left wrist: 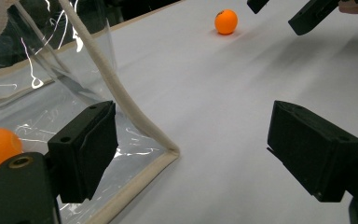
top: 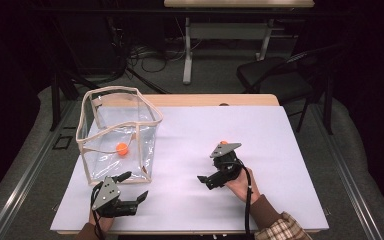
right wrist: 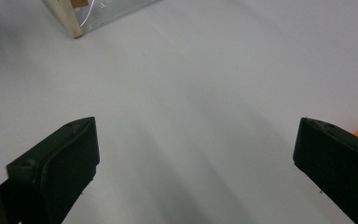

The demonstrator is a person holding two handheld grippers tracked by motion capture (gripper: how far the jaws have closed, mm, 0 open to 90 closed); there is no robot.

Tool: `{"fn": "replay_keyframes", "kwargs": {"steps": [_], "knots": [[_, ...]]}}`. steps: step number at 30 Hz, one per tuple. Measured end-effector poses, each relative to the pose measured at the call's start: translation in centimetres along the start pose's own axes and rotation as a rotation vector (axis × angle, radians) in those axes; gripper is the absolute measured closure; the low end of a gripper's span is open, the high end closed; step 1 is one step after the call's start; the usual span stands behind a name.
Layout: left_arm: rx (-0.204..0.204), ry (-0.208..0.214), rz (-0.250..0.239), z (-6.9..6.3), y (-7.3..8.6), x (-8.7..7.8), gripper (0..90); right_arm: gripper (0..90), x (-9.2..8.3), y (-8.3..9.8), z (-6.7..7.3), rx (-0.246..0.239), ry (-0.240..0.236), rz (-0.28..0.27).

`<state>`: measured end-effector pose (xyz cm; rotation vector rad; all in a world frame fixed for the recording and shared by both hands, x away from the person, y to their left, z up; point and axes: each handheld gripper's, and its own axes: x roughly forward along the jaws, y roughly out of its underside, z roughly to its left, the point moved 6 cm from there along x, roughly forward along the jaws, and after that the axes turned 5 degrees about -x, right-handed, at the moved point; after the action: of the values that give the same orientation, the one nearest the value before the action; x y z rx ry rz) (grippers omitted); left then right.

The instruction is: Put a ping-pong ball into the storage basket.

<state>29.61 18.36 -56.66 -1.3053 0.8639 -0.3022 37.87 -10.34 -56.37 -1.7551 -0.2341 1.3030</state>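
Bright white table (top: 260, 150), dark surroundings, soft shadows, slight blur.

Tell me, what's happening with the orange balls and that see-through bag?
A person holds a gripper in each hand over a white table. One orange ball already lies inside the clear bag. A second ball sits on the table beside the right gripper. Both grippers are open and empty. The left gripper waits at the bag's near corner.
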Motion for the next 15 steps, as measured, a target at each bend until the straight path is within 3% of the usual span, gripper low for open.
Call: {"fn": "replay_keyframes", "kwargs": {"steps": [15], "knots": [[0.004,0.002,0.003,-0.01,0.0,0.1,15.9,0.0,-0.84,0.51,-0.99,0.003,0.015,-0.005]]}}
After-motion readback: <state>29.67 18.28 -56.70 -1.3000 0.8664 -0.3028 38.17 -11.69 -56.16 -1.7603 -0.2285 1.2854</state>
